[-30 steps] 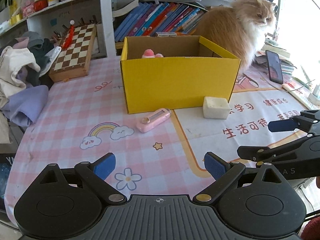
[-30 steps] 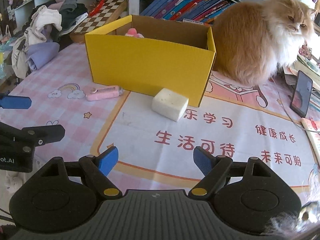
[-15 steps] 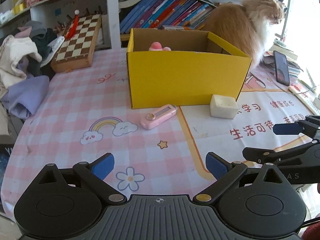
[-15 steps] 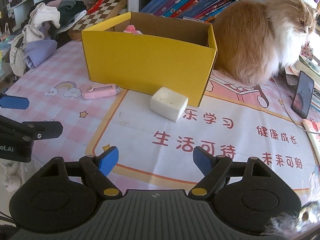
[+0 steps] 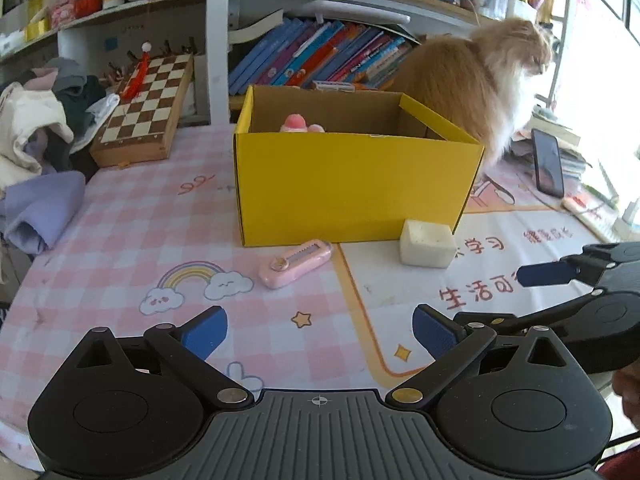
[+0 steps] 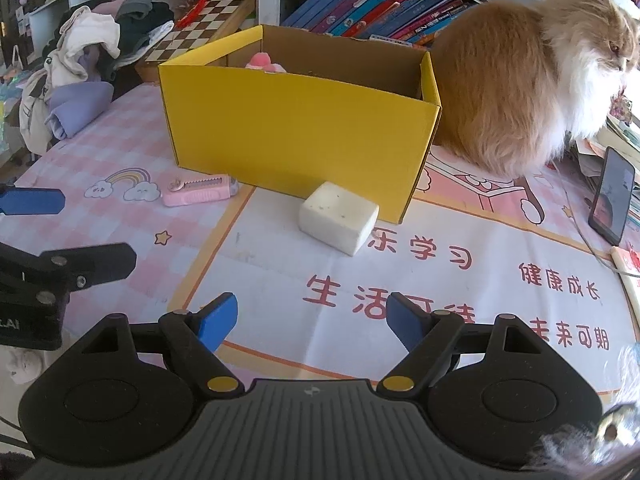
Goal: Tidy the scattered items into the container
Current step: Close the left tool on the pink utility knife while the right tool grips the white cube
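A yellow cardboard box (image 5: 352,188) (image 6: 296,128) stands open on the table with a pink toy (image 5: 298,123) (image 6: 262,61) inside. A pink utility knife (image 5: 294,263) (image 6: 198,195) lies in front of its left part. A white block (image 5: 427,243) (image 6: 338,218) lies at its front right corner. My left gripper (image 5: 320,330) is open and empty, short of the pink knife. My right gripper (image 6: 312,320) is open and empty, short of the white block. Each gripper shows at the edge of the other's view.
An orange and white cat (image 5: 480,84) (image 6: 520,92) sits right behind the box. A phone (image 5: 547,168) (image 6: 612,196) lies at the right. A chessboard (image 5: 148,104) and a clothes pile (image 5: 36,140) are at the back left. Books (image 5: 312,56) fill the shelf behind.
Both grippers have moved forward toward the box, so the knife and the white block look nearer. The cat has turned its head to the right. Both stay open.
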{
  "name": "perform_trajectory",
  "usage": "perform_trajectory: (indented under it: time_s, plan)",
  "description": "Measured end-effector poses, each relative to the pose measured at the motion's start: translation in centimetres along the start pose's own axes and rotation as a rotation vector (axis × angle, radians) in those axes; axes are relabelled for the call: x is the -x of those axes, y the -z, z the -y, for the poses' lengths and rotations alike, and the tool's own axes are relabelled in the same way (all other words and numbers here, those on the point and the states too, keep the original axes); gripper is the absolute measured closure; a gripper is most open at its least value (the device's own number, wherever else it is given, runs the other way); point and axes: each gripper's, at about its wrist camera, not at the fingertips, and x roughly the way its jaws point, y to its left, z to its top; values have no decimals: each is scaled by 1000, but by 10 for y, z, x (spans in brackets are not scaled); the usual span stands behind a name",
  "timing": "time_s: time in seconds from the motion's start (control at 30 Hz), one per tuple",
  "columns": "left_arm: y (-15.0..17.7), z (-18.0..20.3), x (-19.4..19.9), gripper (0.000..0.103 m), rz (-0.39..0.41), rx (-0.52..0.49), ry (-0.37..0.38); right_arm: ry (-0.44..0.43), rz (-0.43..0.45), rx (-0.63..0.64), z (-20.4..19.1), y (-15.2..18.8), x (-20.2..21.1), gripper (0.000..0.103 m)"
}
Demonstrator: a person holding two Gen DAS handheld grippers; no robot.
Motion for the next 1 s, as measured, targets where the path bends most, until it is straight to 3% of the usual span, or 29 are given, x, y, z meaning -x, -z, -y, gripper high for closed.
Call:
perform_trajectory:
  time_s: [0.37,0.6,0.93,1.0]
  plan:
    - [-5,-2,-16,3,-99,27,9,-8,-8,1,6,-5,-8,25]
    - [-7,7,-22,3,-99,-72,-60,-21,-15,1,11,-10,-16,26]
    - [-16,6,-36,5,-85,-66,-87,-34,-25,18,20,-21,-31,26]
    - [-19,5,-39,10,-83,-61,-86,-38,-28,21,23,-23,-34,26]
